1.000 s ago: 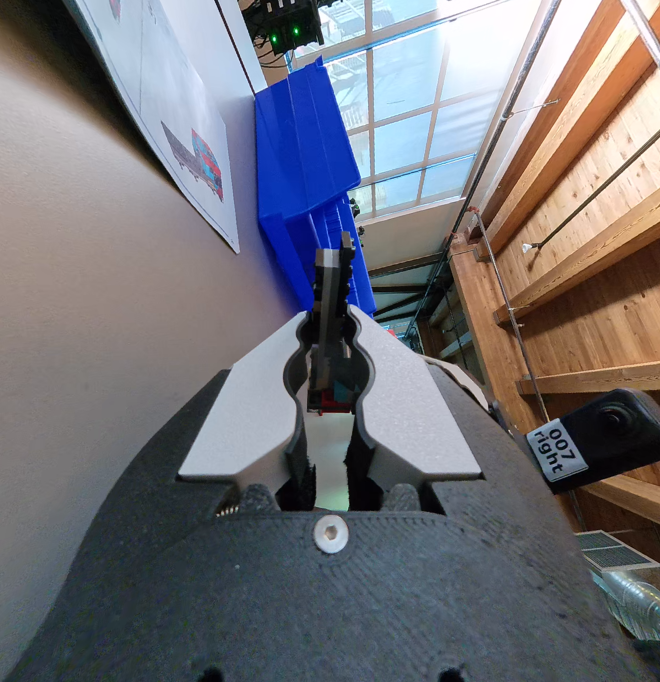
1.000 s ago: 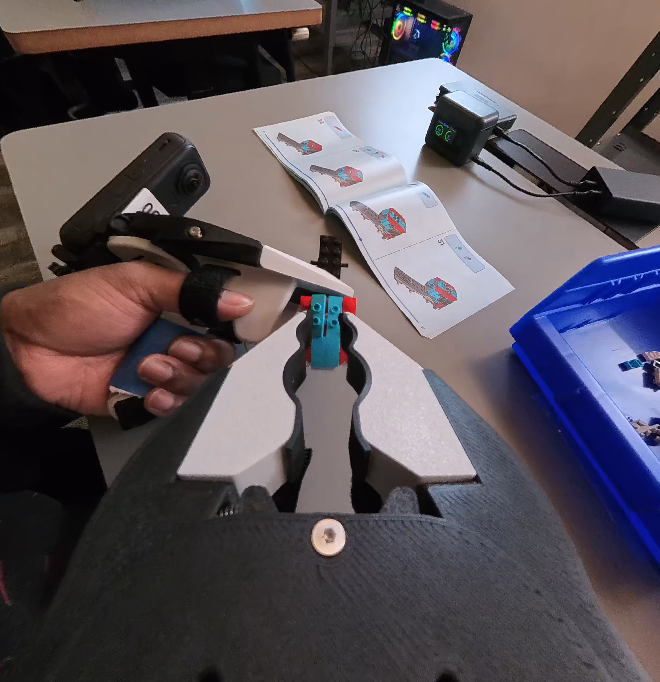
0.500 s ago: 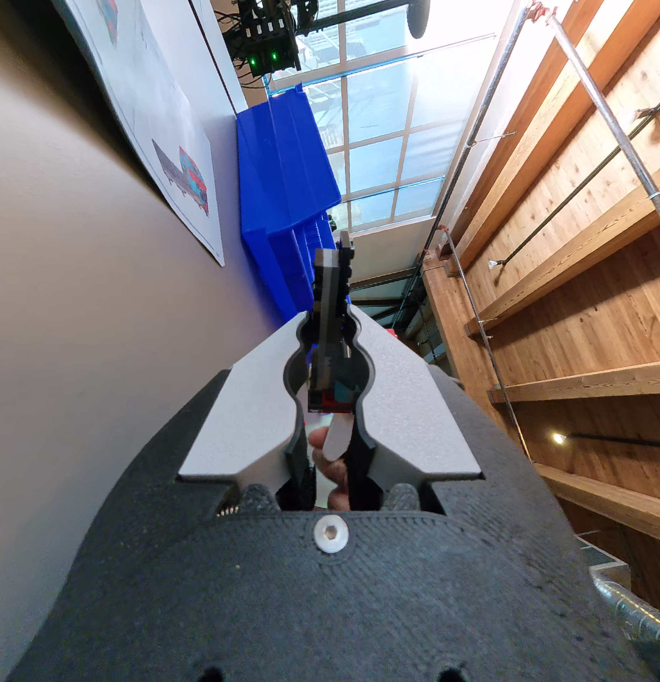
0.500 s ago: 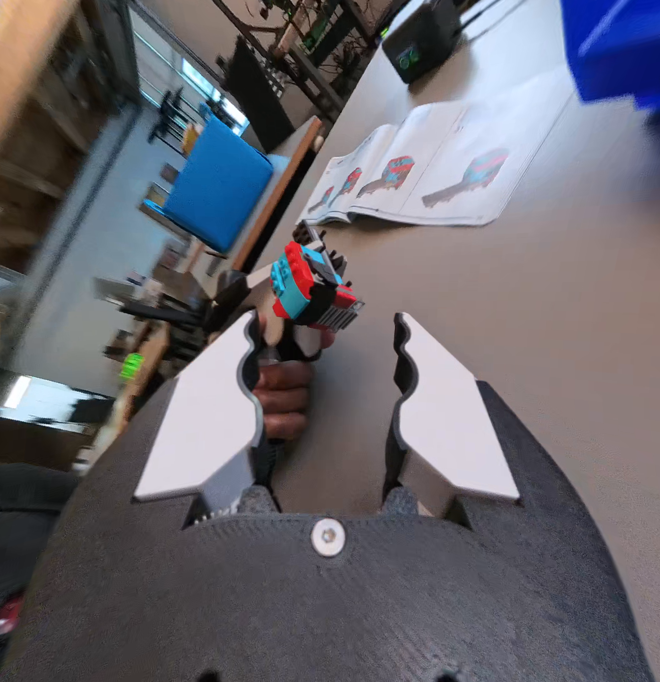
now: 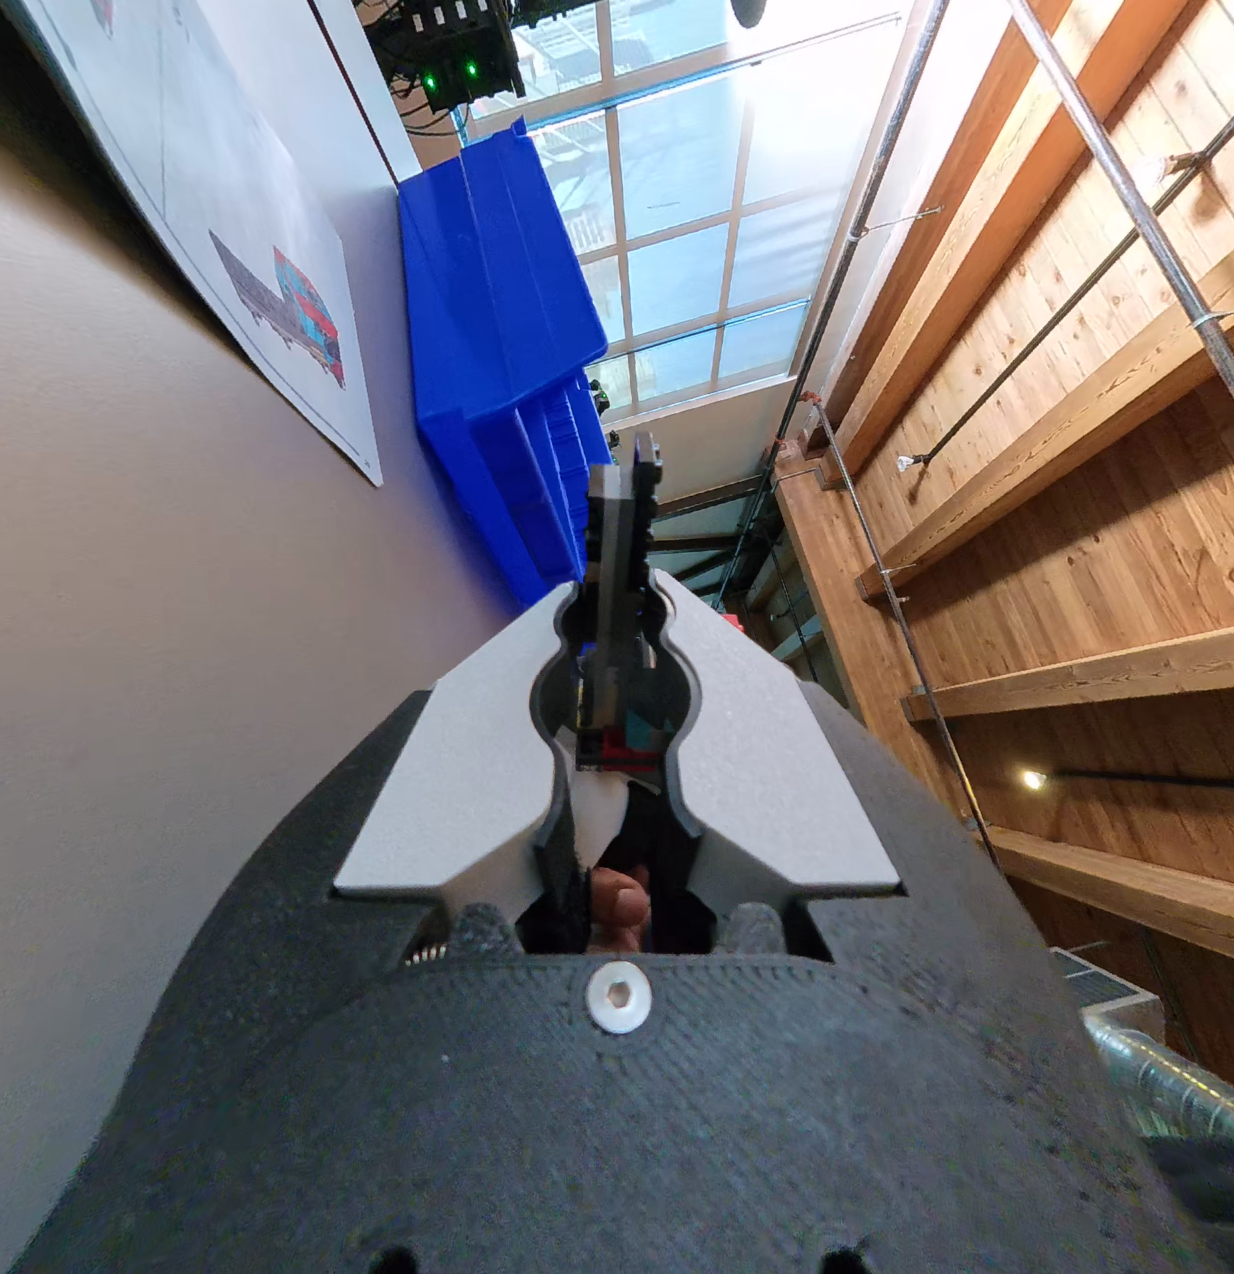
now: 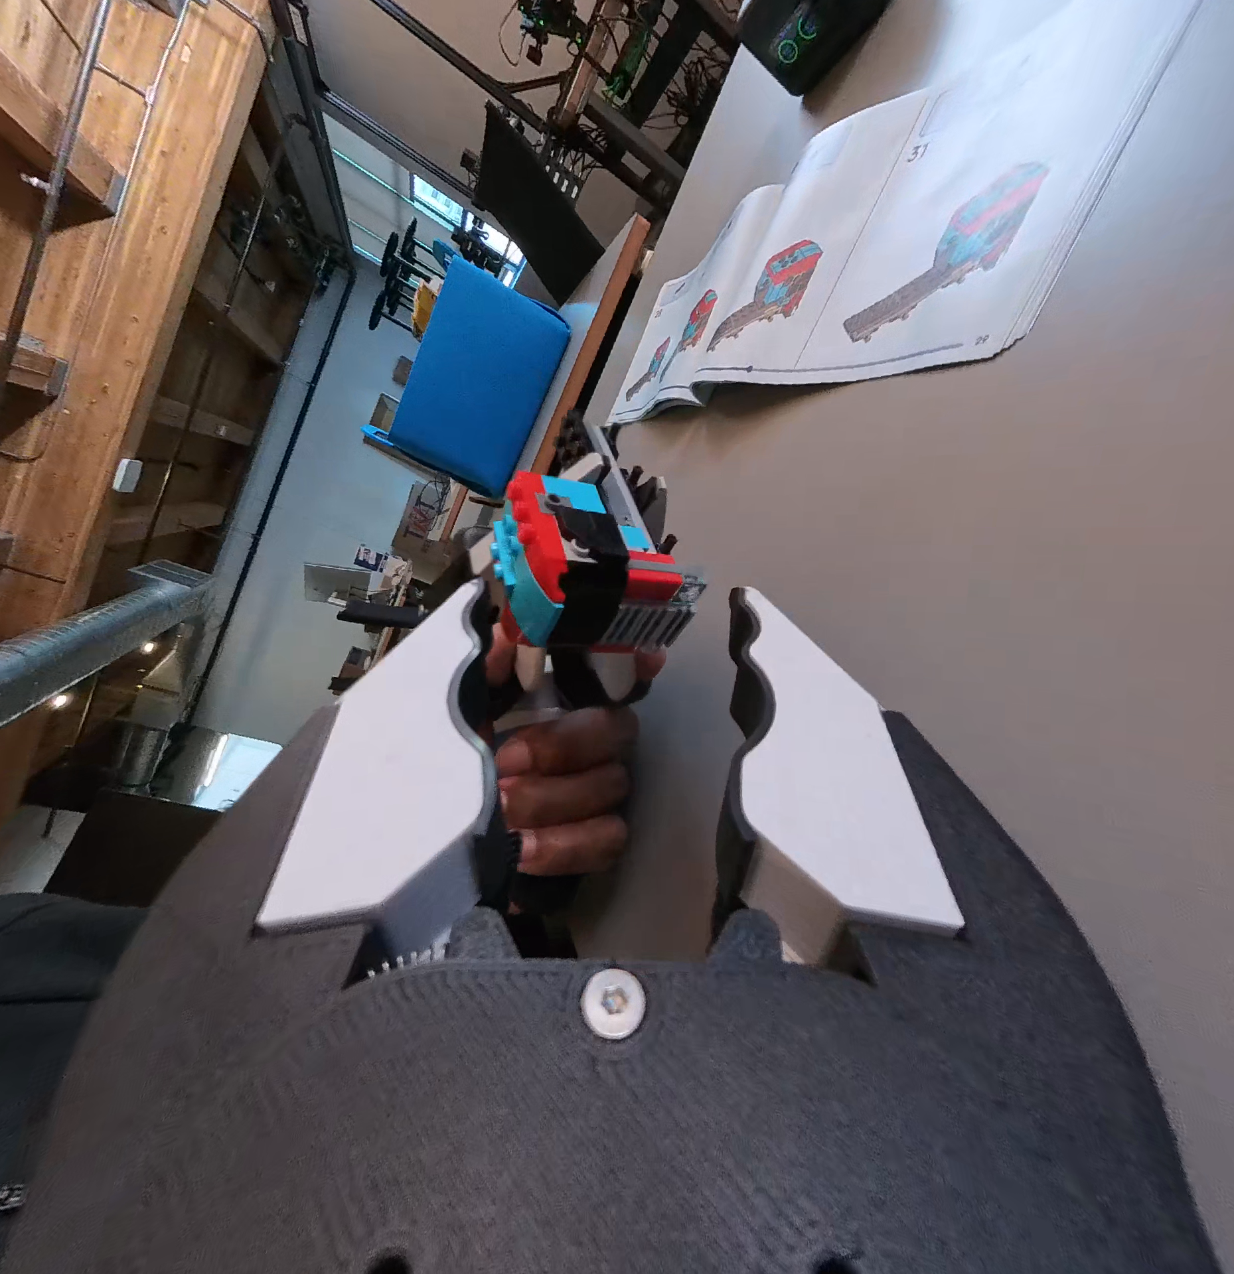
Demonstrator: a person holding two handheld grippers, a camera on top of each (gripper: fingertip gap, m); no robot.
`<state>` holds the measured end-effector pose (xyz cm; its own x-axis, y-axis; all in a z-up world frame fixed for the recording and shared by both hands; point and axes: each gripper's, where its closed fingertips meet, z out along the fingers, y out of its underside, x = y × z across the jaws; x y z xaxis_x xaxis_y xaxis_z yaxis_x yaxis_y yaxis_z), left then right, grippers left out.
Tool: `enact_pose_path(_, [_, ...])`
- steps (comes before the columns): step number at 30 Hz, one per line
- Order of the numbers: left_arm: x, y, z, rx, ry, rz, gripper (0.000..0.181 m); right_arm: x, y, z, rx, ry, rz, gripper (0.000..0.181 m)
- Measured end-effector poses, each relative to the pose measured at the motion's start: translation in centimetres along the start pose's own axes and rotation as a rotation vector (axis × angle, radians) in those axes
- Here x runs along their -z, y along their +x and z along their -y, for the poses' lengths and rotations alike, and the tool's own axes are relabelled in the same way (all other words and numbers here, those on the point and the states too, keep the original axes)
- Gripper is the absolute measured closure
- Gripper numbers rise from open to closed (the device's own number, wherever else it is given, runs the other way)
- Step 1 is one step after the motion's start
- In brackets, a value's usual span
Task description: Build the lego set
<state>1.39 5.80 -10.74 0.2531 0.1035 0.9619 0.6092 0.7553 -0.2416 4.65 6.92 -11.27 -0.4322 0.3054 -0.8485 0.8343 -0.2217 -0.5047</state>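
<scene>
Two grippers: both in view
left gripper [image 5: 617, 607]: clamped on lego model [image 5: 617, 551]
right gripper [image 6: 603, 613]: spread wide, holding nothing, model just ahead
table [image 6: 1014, 586]: bare beside booklet [image 6: 876, 255]

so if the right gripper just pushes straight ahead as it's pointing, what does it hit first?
Probably the lego model clamped in the left gripper: it sits just beyond the open right gripper, between its fingertips. Depth is hard to judge.

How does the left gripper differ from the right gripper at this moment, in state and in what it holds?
The left gripper is shut on the lego model; the right gripper is open and holds nothing. The left gripper points up toward the windows, with the table beside it; the right gripper points along the table toward the model and the instruction booklet. Both have grey wavy-edged fingers on black bodies.
</scene>
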Motion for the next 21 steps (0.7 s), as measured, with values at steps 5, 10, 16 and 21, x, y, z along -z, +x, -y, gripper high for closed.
enact_pose_path(5, [-0.01,0.42,0.0,-0.018,-0.004,-0.021,0.165,0.04,-0.32,0.31,-0.045,0.017,0.048,0.116])
enact_pose_path(10, [-0.04,0.77,0.01,-0.028,-0.004,-0.04,0.166,0.03,-0.65,0.34,-0.066,0.015,0.078,0.117])
enact_pose_path(16, [-0.16,0.82,-0.13,-0.031,-0.01,-0.042,0.166,0.11,-0.63,0.5,-0.066,0.017,0.08,0.117])
enact_pose_path(21, [-0.16,0.83,-0.09,-0.032,-0.01,-0.042,0.165,0.09,-0.78,0.47,-0.069,0.016,0.087,0.117])
